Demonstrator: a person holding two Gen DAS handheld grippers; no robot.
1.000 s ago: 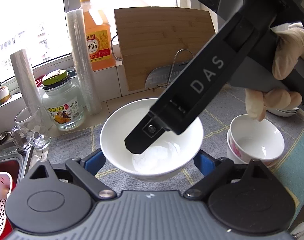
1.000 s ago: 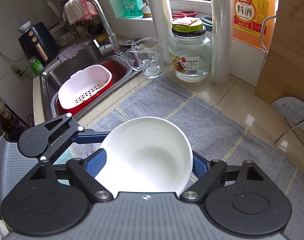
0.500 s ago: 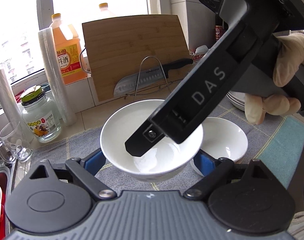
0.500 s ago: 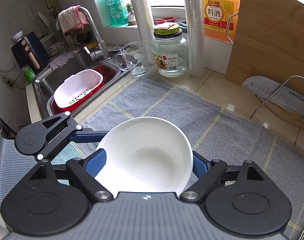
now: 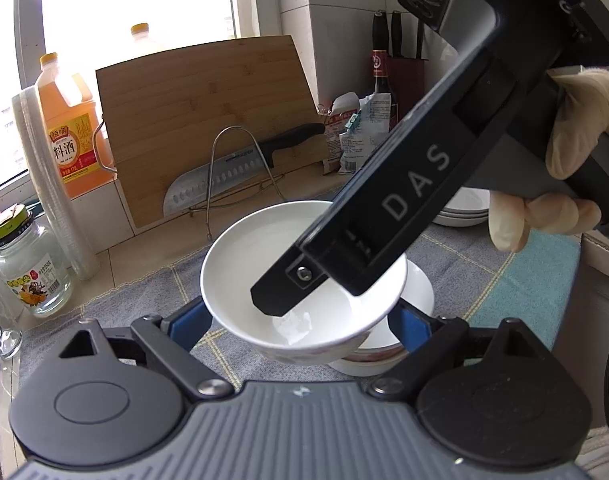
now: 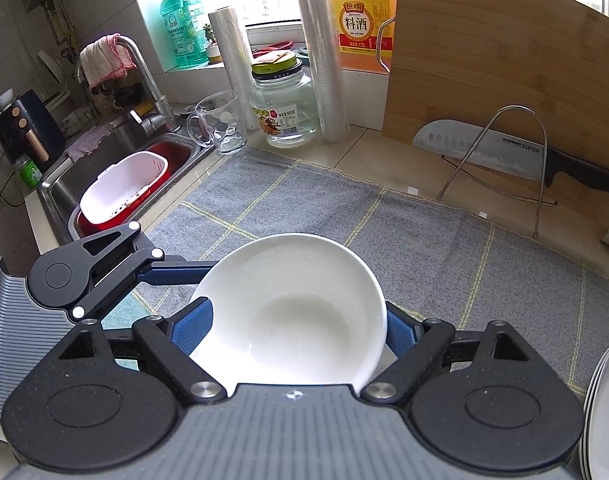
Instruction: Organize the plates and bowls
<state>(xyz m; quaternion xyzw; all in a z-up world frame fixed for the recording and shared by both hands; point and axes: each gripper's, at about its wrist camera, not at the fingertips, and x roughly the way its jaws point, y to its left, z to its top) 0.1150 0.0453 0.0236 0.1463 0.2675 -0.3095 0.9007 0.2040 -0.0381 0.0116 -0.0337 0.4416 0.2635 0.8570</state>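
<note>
Both grippers are shut on the same white bowl (image 5: 240, 264), holding it above the grey mat. My left gripper (image 5: 300, 320) clasps it between its blue pads. My right gripper (image 6: 296, 328) clasps it from the other side, and its black body (image 5: 404, 200) crosses over the bowl in the left wrist view. The bowl also shows in the right wrist view (image 6: 292, 312). Directly under it sits a stack of white bowls (image 5: 416, 292) with a pink pattern. A stack of white plates (image 5: 464, 208) lies behind it, and also shows at the right wrist view's right edge (image 6: 604, 412).
A bamboo cutting board (image 5: 208, 120), a cleaver on a wire stand (image 5: 232, 172), a cooking wine jug (image 5: 70, 136), film rolls (image 6: 324, 60), a glass jar (image 6: 284, 108) and a glass mug (image 6: 220, 124) line the back. A sink with a white colander (image 6: 120, 184) lies left.
Both grippers have carried the bowl to the right along the counter. It now hangs right over the stacked bowls, which were beside it before.
</note>
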